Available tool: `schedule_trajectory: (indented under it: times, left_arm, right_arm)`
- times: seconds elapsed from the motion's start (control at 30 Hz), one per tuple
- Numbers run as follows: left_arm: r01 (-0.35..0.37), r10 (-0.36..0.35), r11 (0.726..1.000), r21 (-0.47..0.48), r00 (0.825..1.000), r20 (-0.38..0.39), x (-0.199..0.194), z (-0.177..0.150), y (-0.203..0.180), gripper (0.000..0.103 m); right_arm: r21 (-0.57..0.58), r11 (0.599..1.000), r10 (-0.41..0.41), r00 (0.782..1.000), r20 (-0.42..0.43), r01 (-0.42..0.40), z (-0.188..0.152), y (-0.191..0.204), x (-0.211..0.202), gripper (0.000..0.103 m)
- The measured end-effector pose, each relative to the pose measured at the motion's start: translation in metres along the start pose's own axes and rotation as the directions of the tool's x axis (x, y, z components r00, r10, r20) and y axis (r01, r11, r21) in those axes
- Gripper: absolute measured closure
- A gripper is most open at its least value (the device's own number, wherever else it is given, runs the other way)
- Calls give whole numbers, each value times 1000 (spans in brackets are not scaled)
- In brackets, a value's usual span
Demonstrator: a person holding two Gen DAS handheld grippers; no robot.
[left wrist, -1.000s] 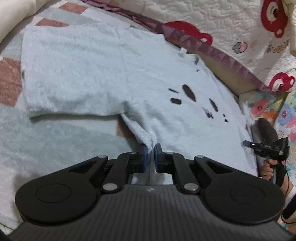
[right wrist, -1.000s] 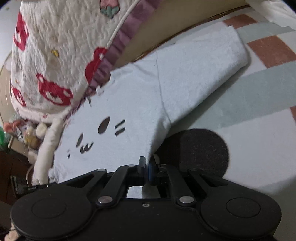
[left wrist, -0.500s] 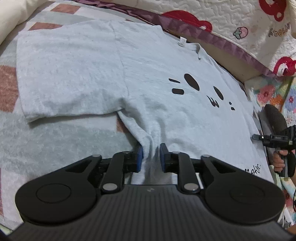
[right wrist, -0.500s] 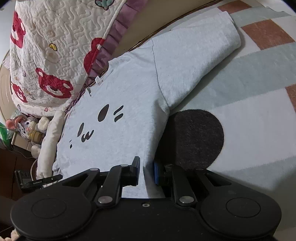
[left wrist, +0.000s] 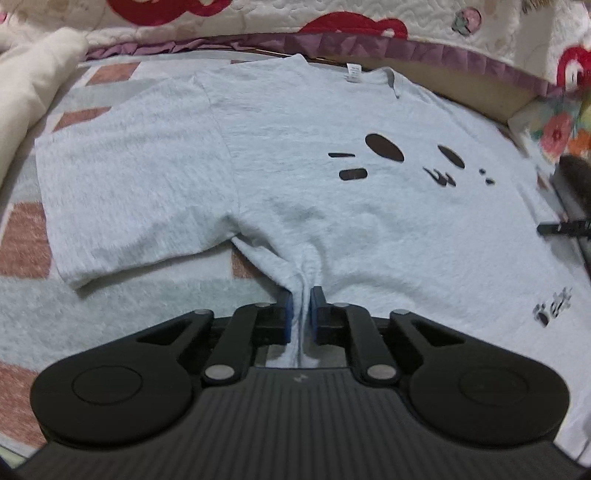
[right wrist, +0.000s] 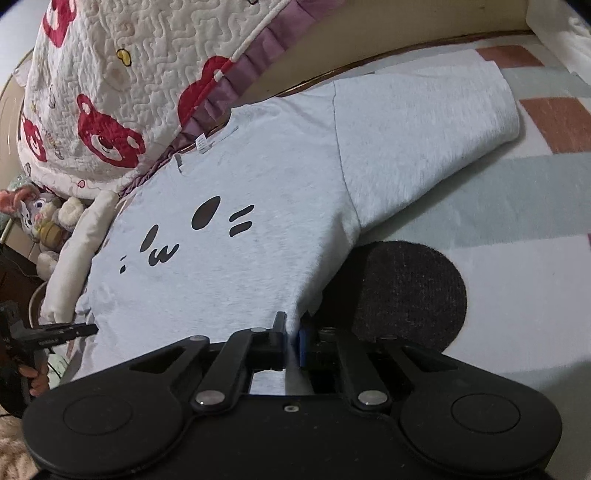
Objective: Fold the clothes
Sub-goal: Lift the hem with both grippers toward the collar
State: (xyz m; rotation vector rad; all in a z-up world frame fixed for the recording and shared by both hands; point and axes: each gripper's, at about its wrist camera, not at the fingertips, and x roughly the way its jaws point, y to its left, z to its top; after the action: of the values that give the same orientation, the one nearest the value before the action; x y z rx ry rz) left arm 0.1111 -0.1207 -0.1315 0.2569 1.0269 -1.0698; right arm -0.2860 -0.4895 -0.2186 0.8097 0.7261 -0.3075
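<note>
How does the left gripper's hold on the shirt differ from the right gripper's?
The left gripper pinches a bunched ridge of the grey T-shirt; the right gripper clamps a flatter side edge. A dark round patch lies beside the right gripper, none beside the left. Both are shut on fabric.

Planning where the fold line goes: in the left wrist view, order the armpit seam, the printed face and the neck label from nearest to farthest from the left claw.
1. Armpit seam: just ahead of the left claw, slightly left.
2. Printed face: mid-shirt, ahead and to the right.
3. Neck label: at the collar, far edge of the shirt, by the quilt.
</note>
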Motion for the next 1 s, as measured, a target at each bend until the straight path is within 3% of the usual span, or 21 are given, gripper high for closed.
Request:
schedule_trajectory:
  times: [0.27,0.37,0.43,0.6,0.73,0.97,1.0]
  left_arm:
    - [10,-8,998,-67,1000,29,9,4,5,89]
    - [-27,28,999,-18,998,51,12,2,-6,91]
    - [-62,61,998,16,996,68,11,-1,-15,97]
    - [34,-15,993,-110,985,171,-17,10,5,98]
    - [109,-71,973,-203,980,184,-21,7,19,98]
    - [163,-133,945,-283,984,122,10,3,29,96]
    - [155,-130,951,-267,985,109,11,3,27,95]
  right_arm:
    - [53,998,44,999,4,-44,1,-8,1,92]
    - [71,995,75,997,8,-75,2,-9,5,91]
    - [71,992,104,995,12,-105,5,-6,6,97]
    - [27,986,161,983,85,-164,30,9,-16,98]
    - [37,986,159,984,84,-163,30,7,-14,98]
    - [56,985,157,984,81,-161,31,5,-11,97]
    - [58,985,156,984,81,-161,32,4,-11,96]
